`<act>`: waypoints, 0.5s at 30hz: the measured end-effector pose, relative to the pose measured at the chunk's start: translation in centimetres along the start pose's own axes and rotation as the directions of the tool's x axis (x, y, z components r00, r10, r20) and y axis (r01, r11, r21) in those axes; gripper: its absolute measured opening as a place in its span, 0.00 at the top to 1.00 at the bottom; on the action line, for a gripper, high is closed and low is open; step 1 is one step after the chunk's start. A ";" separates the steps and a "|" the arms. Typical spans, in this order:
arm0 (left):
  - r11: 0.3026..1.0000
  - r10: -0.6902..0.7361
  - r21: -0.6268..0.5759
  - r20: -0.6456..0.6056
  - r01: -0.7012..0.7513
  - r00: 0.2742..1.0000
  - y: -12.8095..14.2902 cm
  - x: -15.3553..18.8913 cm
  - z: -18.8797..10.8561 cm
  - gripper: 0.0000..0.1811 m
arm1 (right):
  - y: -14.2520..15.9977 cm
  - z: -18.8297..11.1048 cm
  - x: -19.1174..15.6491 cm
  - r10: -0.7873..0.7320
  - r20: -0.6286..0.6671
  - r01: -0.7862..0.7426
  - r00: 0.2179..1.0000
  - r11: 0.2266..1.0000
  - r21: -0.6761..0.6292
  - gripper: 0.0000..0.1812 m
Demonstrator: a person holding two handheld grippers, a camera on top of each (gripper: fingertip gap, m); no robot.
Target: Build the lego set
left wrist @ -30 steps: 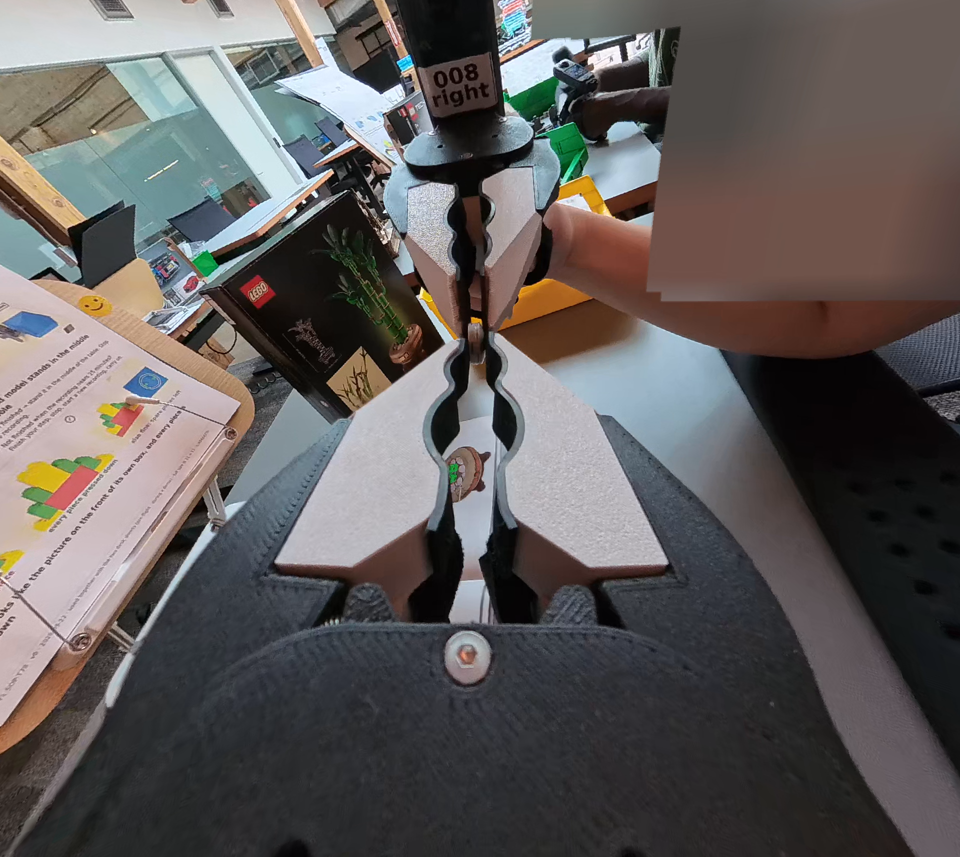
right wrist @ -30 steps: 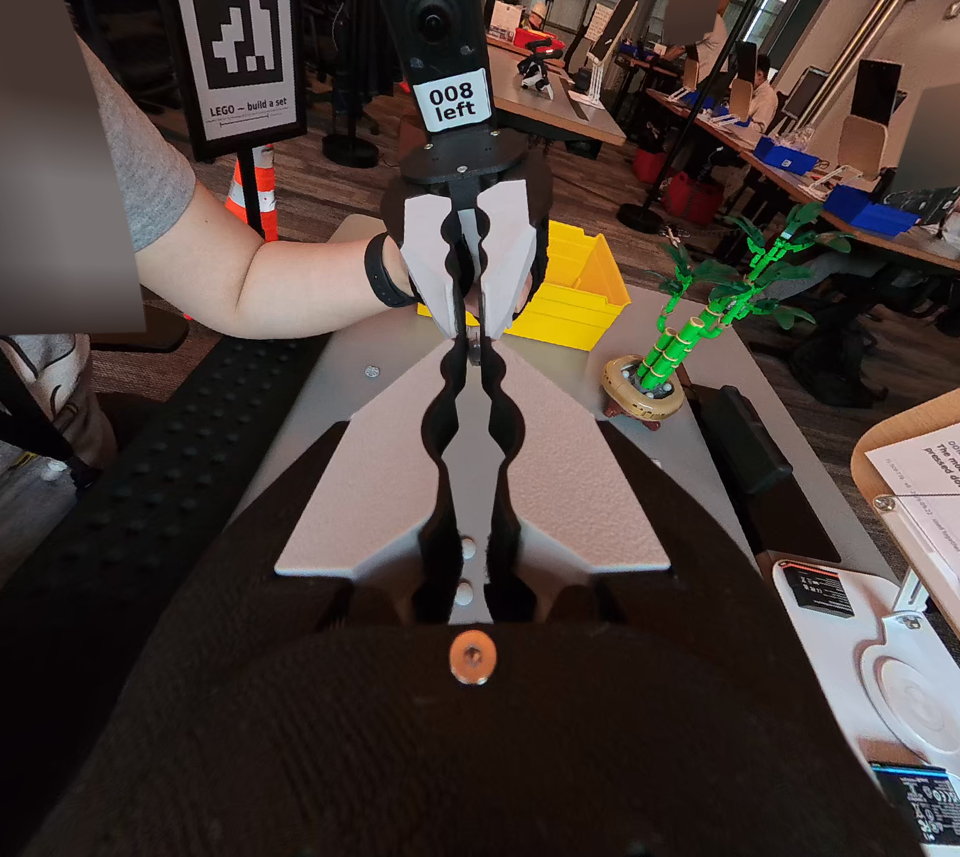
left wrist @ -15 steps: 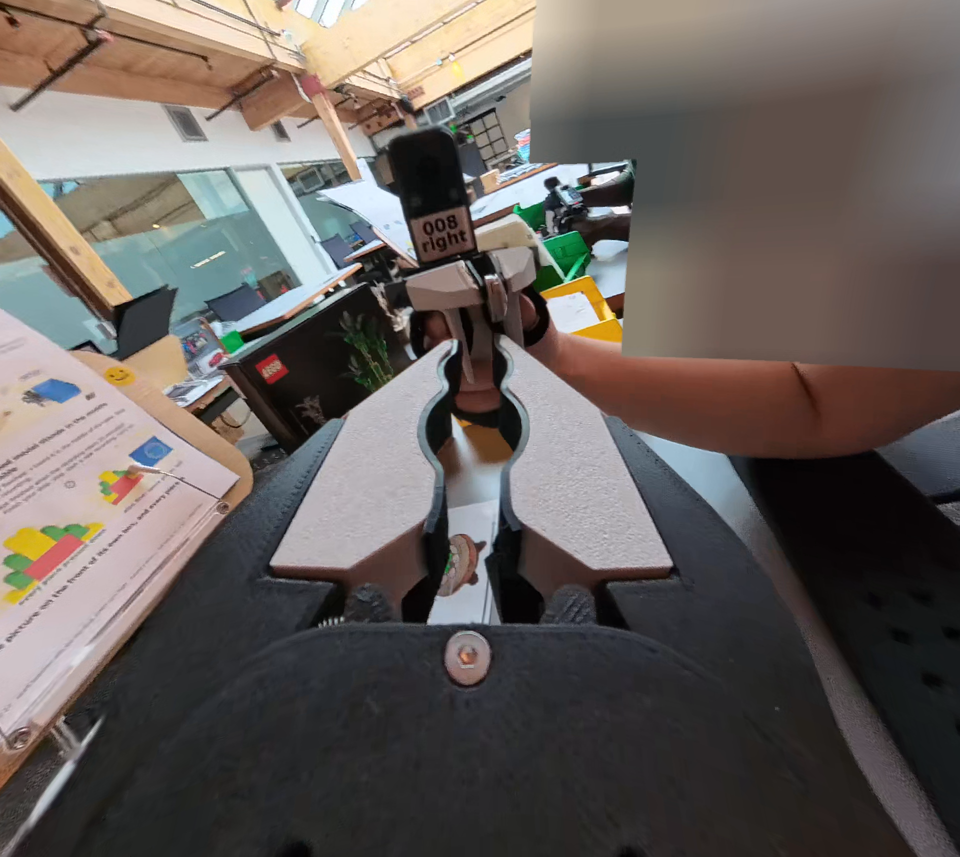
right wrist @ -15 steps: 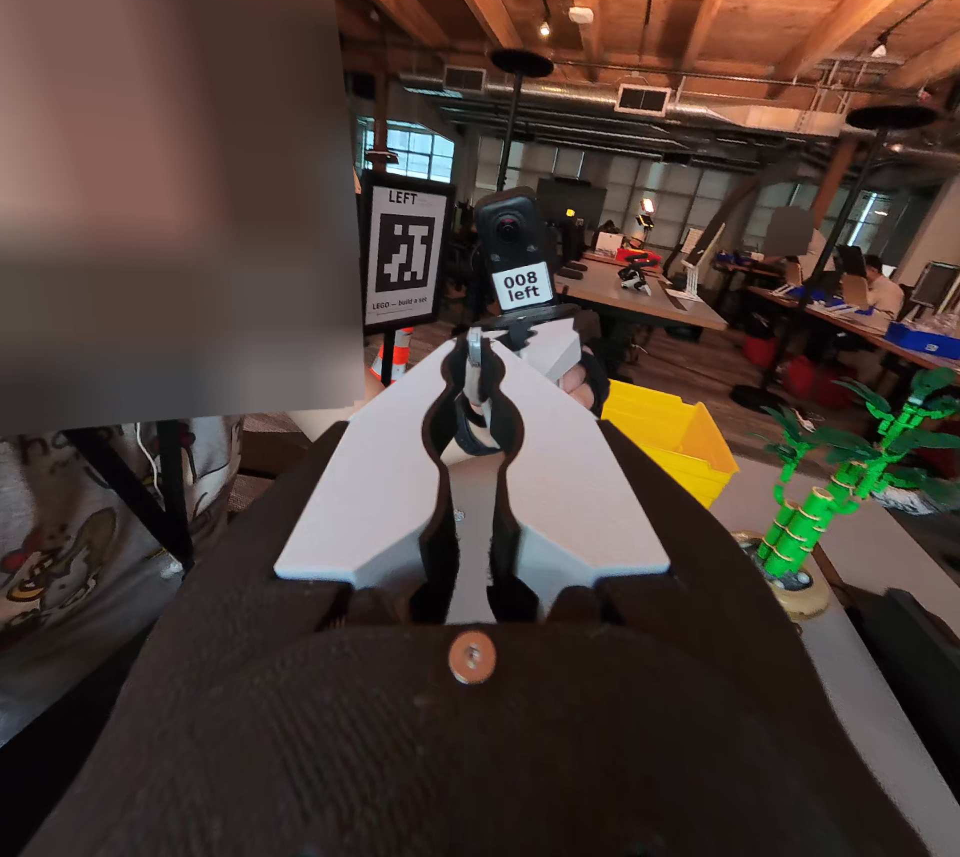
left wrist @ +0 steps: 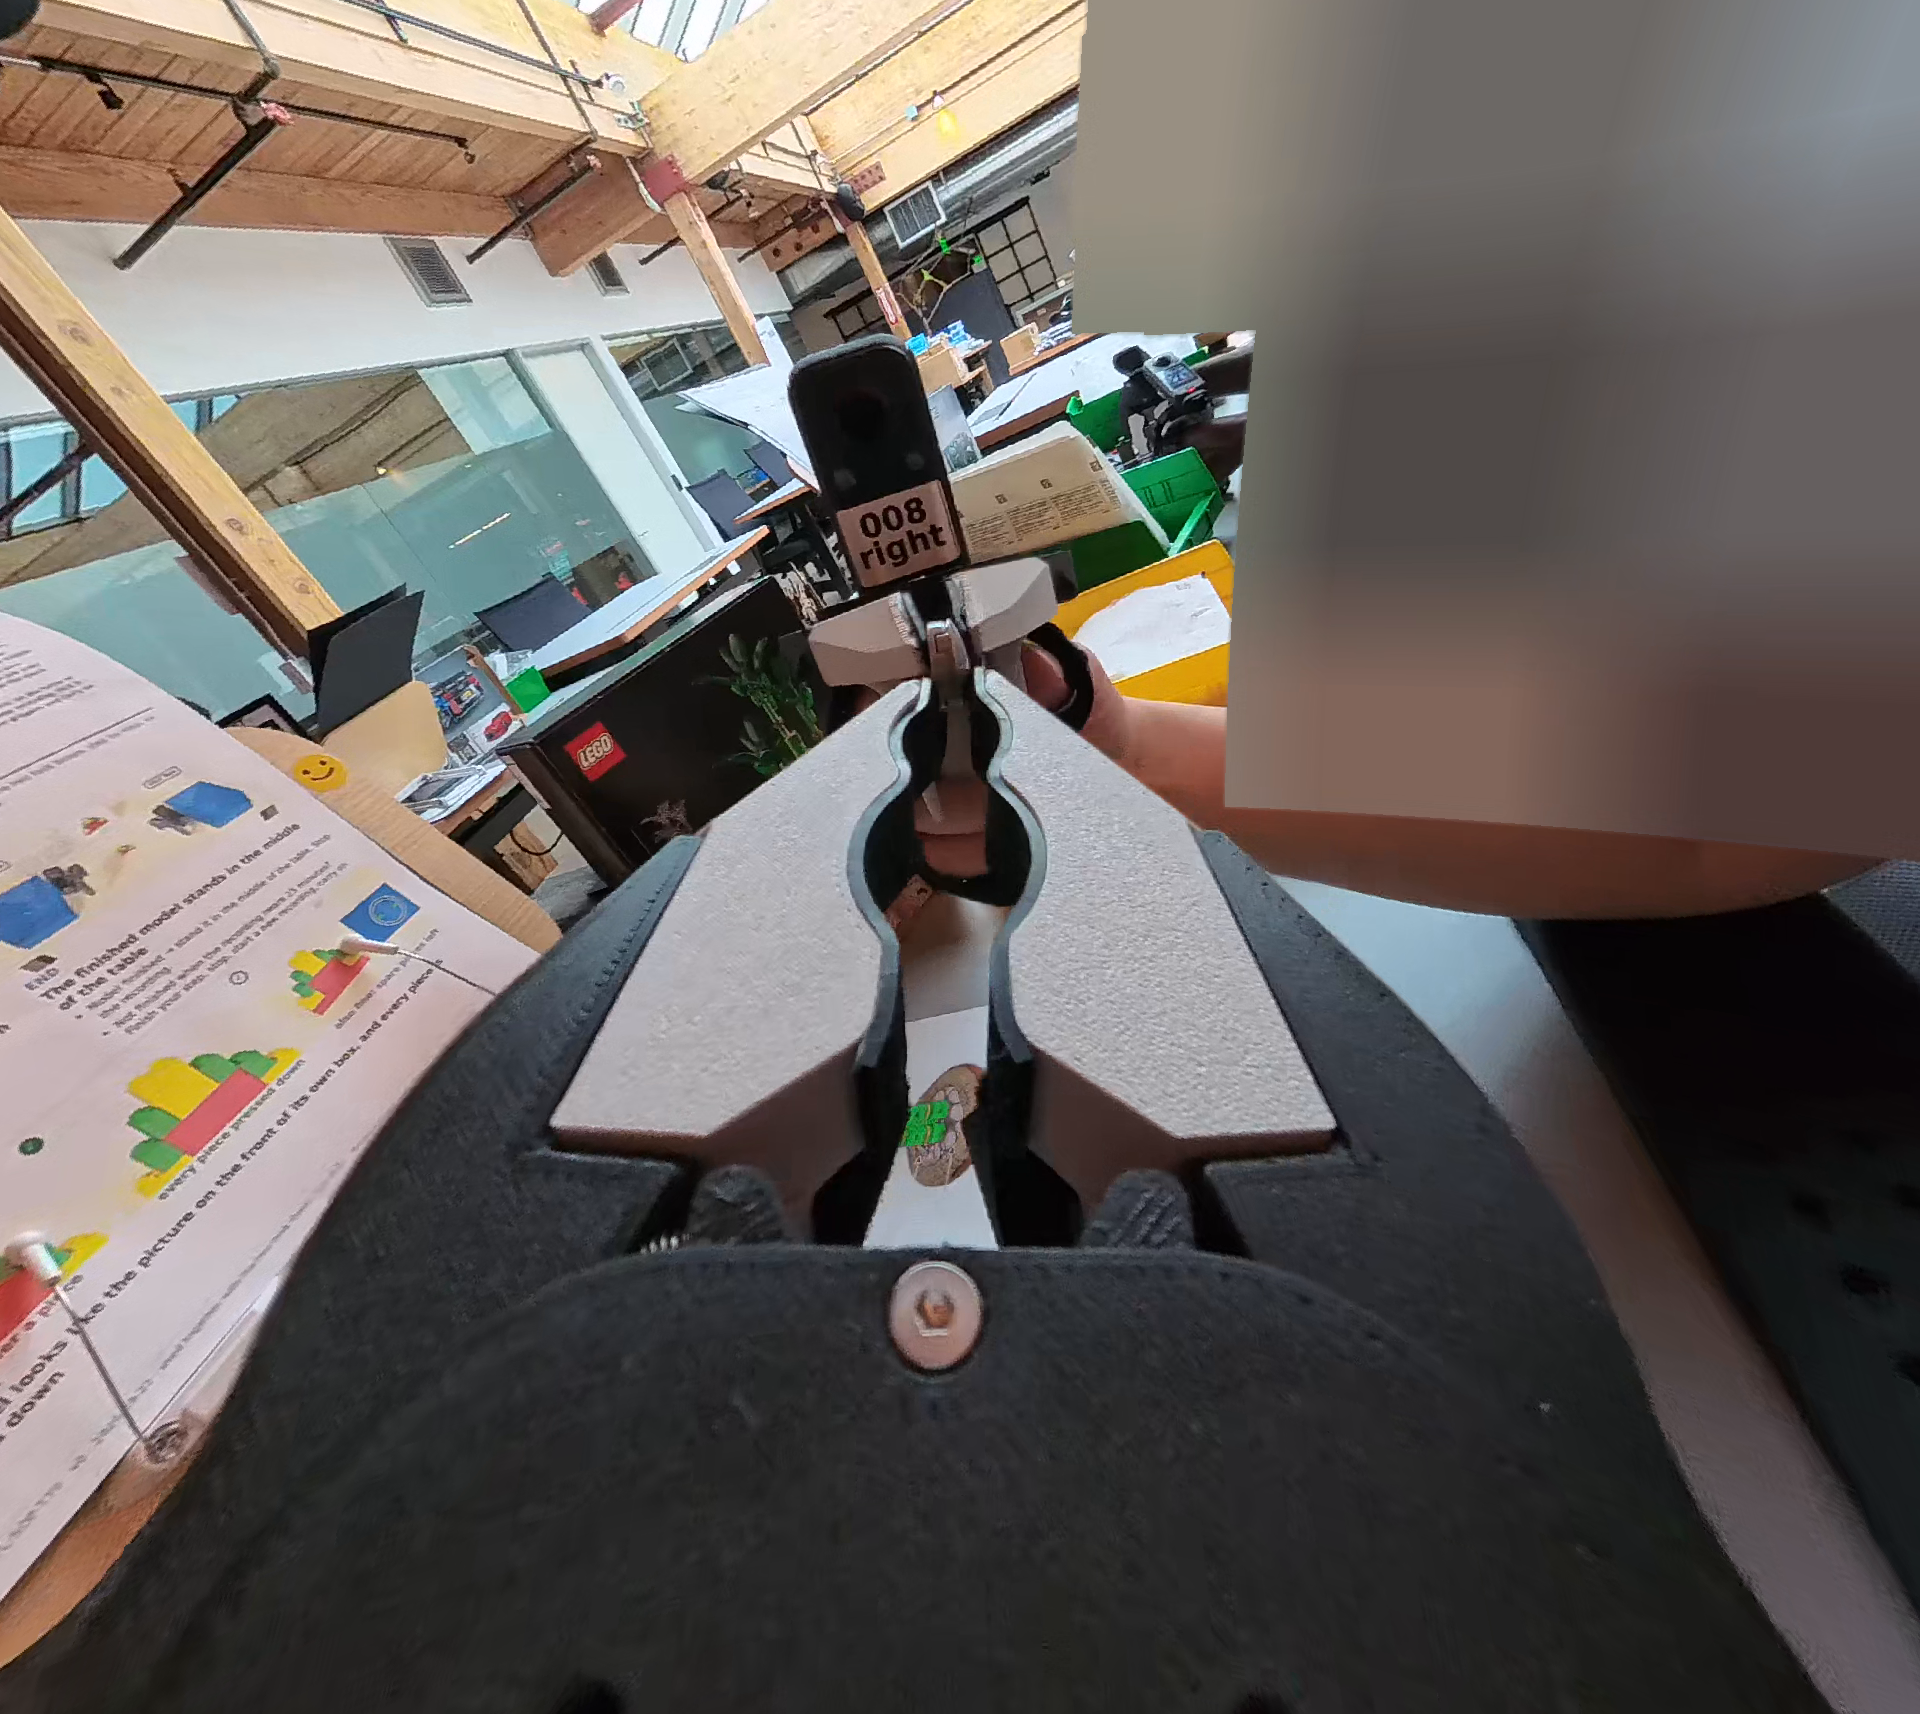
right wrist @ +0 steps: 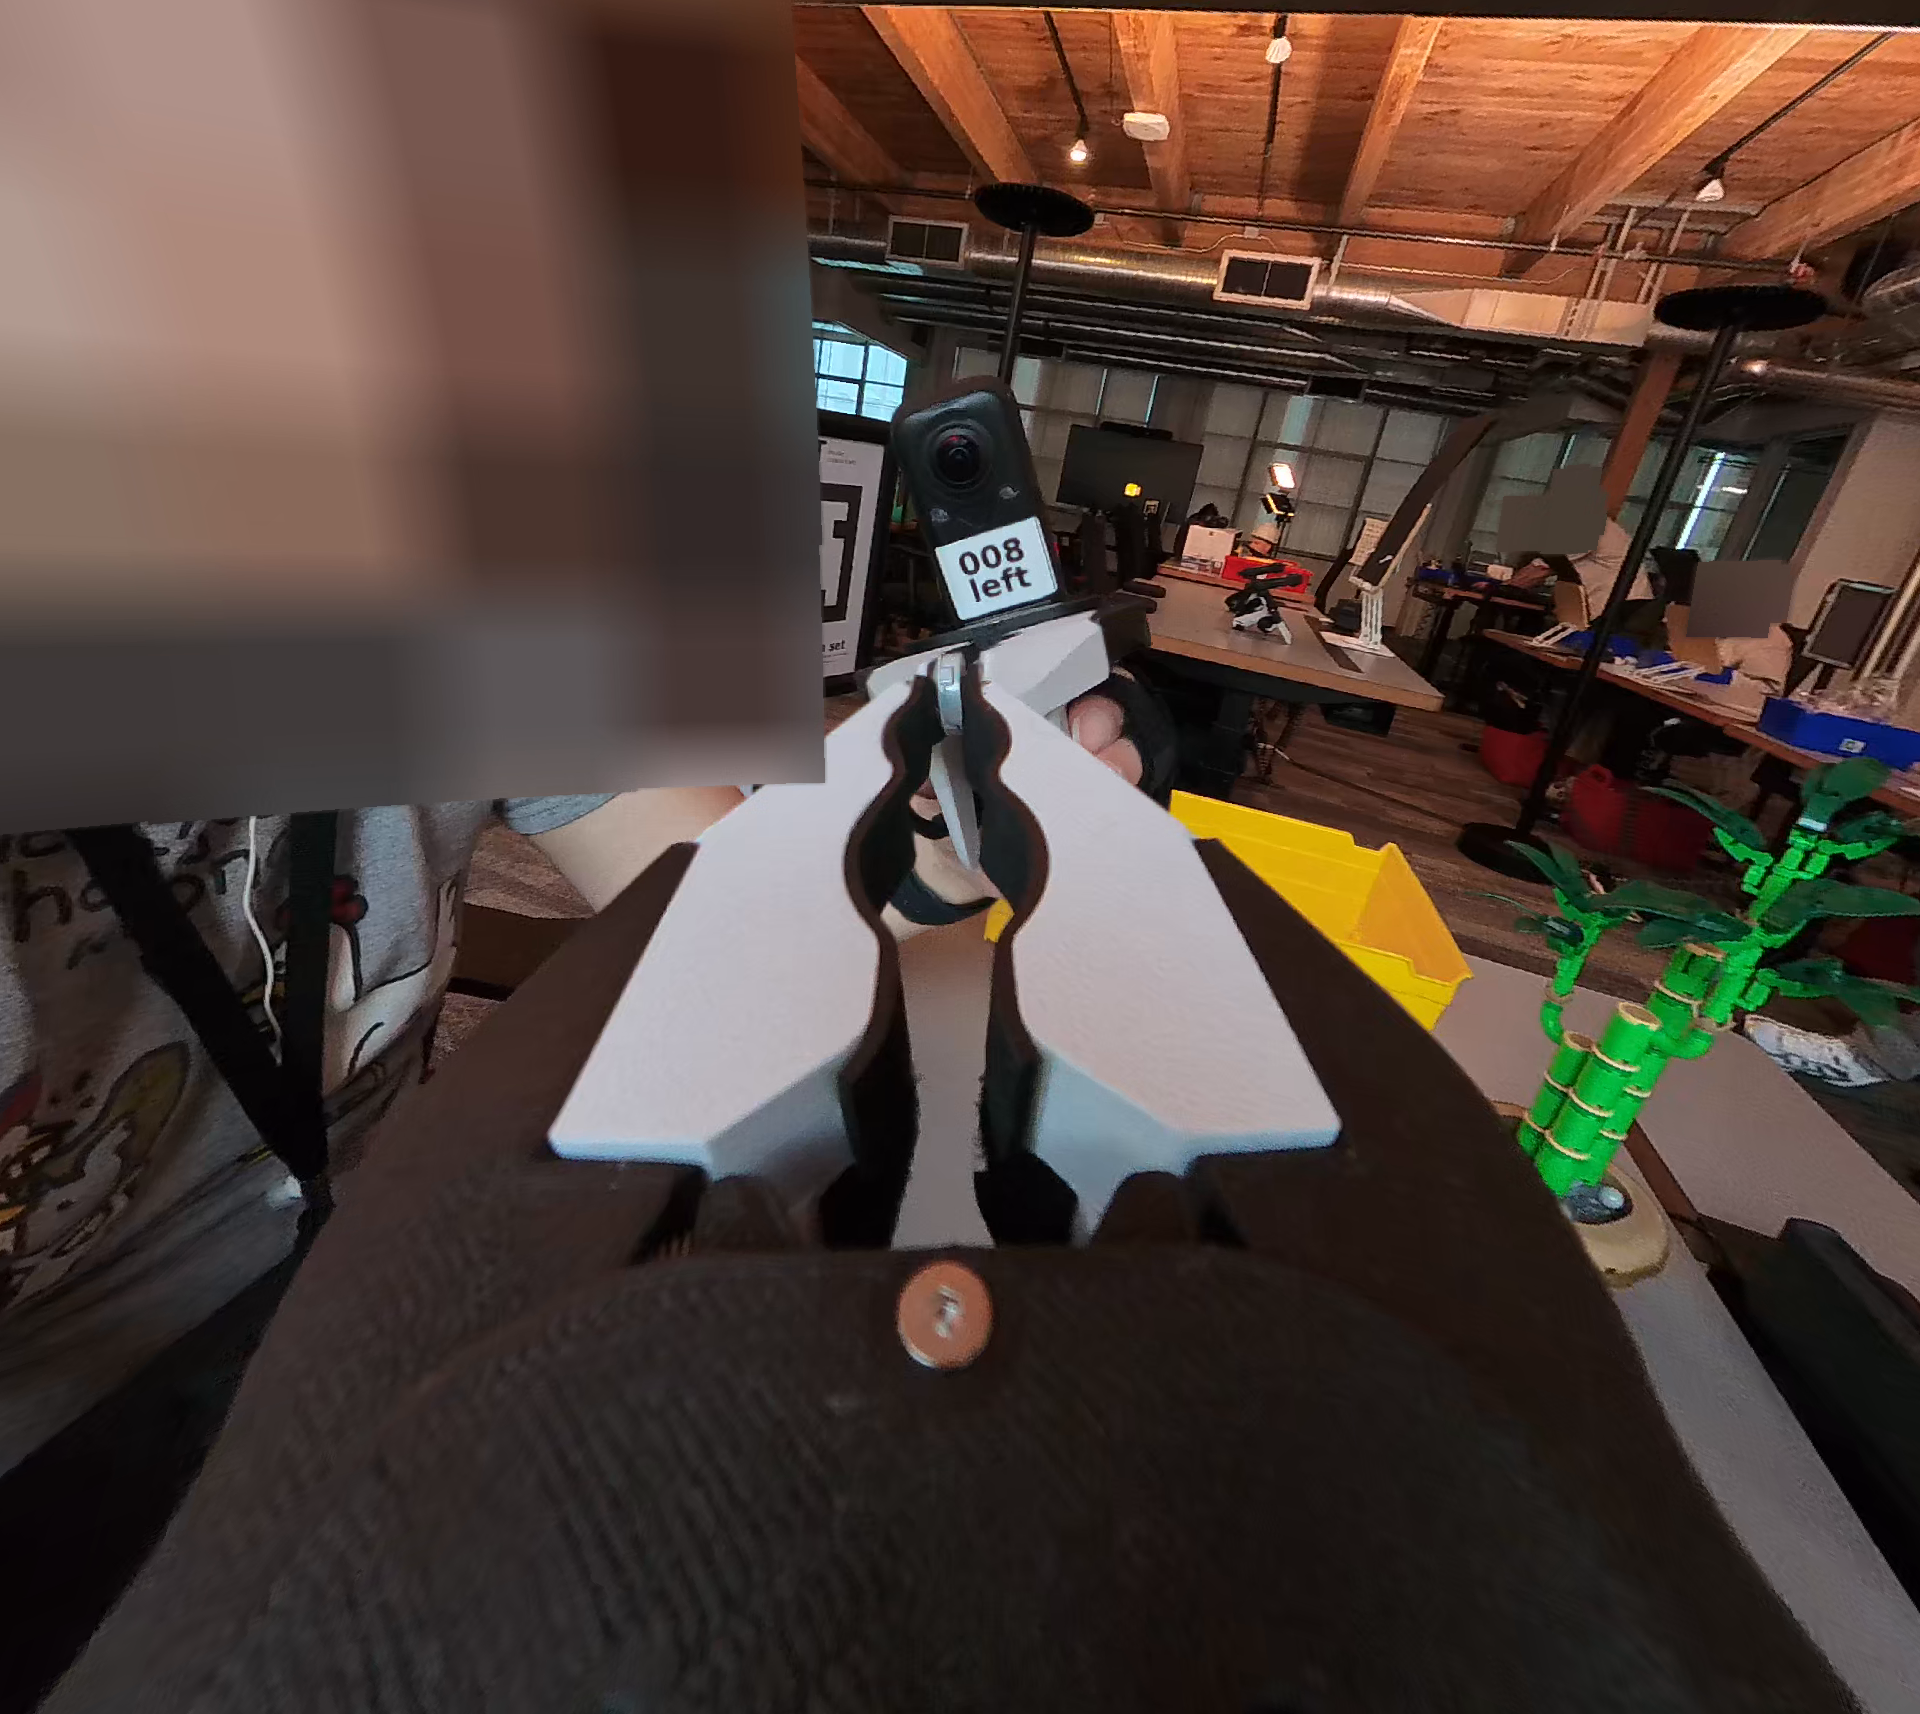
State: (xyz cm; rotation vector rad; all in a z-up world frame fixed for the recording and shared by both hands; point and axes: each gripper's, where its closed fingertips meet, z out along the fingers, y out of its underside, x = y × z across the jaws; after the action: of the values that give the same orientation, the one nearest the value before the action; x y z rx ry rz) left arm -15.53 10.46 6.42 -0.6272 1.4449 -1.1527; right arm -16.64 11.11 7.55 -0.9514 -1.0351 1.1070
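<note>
Facing tip to tip, both tongs closed; bamboo model (right wrist: 1621, 1030) beside yellow bin (right wrist: 1340, 906).

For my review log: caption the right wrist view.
Right gripper meets left gripper tip to tip above the table; bamboo model stands right.

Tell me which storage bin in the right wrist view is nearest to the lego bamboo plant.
The yellow bin, on the same grey table as the lego bamboo plant. The blue bins sit on a far desk behind it.
</note>
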 end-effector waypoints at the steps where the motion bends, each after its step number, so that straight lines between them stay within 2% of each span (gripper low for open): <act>1: 1.000 0.007 -0.004 0.005 -0.007 1.000 0.0 0.0 0.0 0.99 | 0.0 0.0 0.0 -0.005 -0.001 0.005 1.000 1.000 0.003 0.98; 10: 0.993 0.098 -0.060 0.004 -0.097 0.995 0.4 0.0 0.0 1.00 | 0.3 -0.2 0.0 -0.015 -0.001 0.015 1.000 1.000 -0.008 0.98; 15: 0.979 0.154 -0.136 -0.001 -0.153 0.988 1.7 0.0 0.3 0.99 | 1.4 -0.9 0.2 -0.039 -0.057 0.029 0.998 0.986 -0.166 0.97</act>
State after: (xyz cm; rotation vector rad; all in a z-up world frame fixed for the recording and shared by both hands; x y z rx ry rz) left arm -14.90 10.99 4.93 -0.6025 1.5451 -0.9365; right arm -16.07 11.52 6.01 -1.0884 -1.1024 0.9697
